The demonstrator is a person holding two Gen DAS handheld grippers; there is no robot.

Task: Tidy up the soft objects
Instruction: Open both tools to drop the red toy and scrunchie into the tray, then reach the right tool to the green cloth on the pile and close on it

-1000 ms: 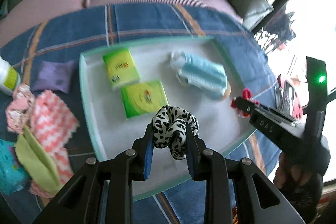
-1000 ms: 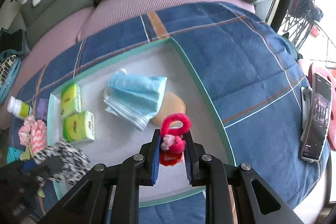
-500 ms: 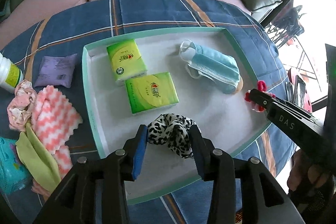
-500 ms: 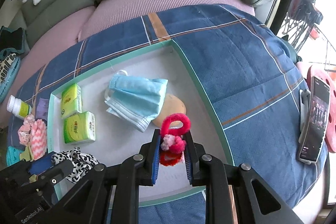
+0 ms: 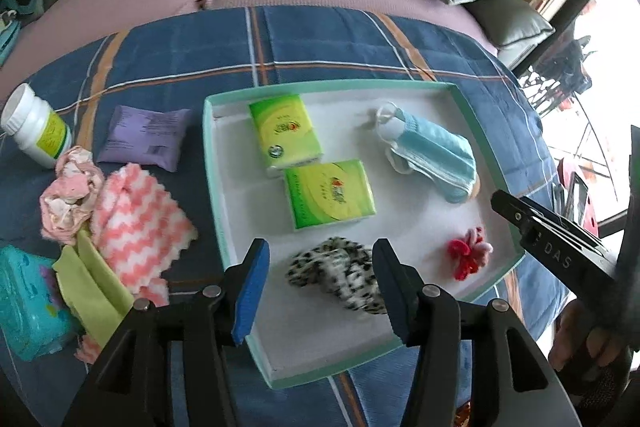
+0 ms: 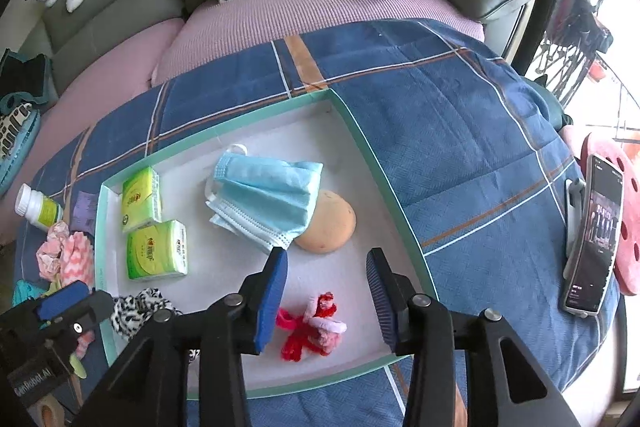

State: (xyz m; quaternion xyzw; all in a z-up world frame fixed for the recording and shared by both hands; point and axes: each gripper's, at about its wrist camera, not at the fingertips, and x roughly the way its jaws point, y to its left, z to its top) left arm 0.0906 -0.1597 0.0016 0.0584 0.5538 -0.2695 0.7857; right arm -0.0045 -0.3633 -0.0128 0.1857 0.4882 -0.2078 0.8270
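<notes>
Now both opening: left gripper over leopard scrunchie, right gripper over red scrunchie.

Both wrist cameras look steeply down past their own fingers, close over the tray; the left one faces it from its left end.

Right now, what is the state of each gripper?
Left gripper: opening, leopard scrunchie released between jaws.
Right gripper: opening, red hair tie dropped on tray.
</notes>
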